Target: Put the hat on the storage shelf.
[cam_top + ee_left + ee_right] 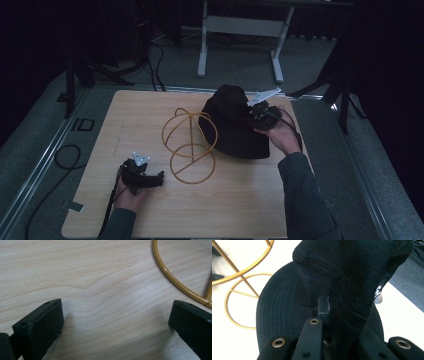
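A black cap (231,124) sits right of centre on the wooden table (240,200), beside a gold wire stand (191,145). My right gripper (256,114) is shut on the black cap's fabric (352,285), which is bunched between its jaws; the brim (279,317) lies flat on the table. The stand's base ring (237,315) shows left of the cap. My left gripper (159,178) rests near the table's front left, open, its black fingers (42,327) wide apart over bare wood. The base ring (172,277) curves just beyond its right jaw.
A white table frame (240,30) stands on the grey floor behind the table. Black cables (65,155) lie on the floor at the left. Dark stands and legs flank both sides.
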Tool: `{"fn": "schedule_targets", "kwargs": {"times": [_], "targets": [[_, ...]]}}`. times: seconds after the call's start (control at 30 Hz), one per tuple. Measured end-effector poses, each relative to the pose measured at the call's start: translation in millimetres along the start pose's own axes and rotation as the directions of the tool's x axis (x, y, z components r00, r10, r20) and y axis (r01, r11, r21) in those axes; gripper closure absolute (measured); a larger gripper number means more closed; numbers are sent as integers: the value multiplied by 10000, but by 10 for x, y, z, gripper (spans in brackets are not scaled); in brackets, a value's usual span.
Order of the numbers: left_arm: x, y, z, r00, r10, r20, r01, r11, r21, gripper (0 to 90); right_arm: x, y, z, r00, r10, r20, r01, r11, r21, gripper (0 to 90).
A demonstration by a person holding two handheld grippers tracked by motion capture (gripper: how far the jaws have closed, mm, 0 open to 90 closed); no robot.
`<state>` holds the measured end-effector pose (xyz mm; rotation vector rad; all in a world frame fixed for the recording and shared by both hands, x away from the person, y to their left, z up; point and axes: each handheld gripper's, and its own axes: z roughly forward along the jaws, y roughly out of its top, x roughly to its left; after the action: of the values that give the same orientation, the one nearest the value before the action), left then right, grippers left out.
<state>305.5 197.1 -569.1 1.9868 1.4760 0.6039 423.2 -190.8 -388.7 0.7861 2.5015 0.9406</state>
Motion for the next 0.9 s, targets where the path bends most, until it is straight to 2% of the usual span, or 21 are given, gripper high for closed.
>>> {"fn": "schedule_targets", "kwargs": {"times": [0.17, 0.43, 0.63, 0.9], "targets": [[1, 0, 0, 10000, 20, 3, -20, 10000, 8, 3, -50, -14, -92, 10000, 100, -1, -100, 9998, -168, 880], [2, 0, 0, 10000, 18, 13, -18, 10000, 8, 3, -82, 2, -282, 9998, -92, 178, 97, 9995, -304, 881], [1, 0, 0, 10000, -2, 14, 2, 10000, -3, 2, -128, -19, -398, 9998, 61, 213, -51, 9988, -477, 881], [3, 1, -3, 10000, 37, 18, -37, 10000, 47, 2, -122, 1, -548, 9992, -202, 343, 220, 9985, -506, 881]]}}
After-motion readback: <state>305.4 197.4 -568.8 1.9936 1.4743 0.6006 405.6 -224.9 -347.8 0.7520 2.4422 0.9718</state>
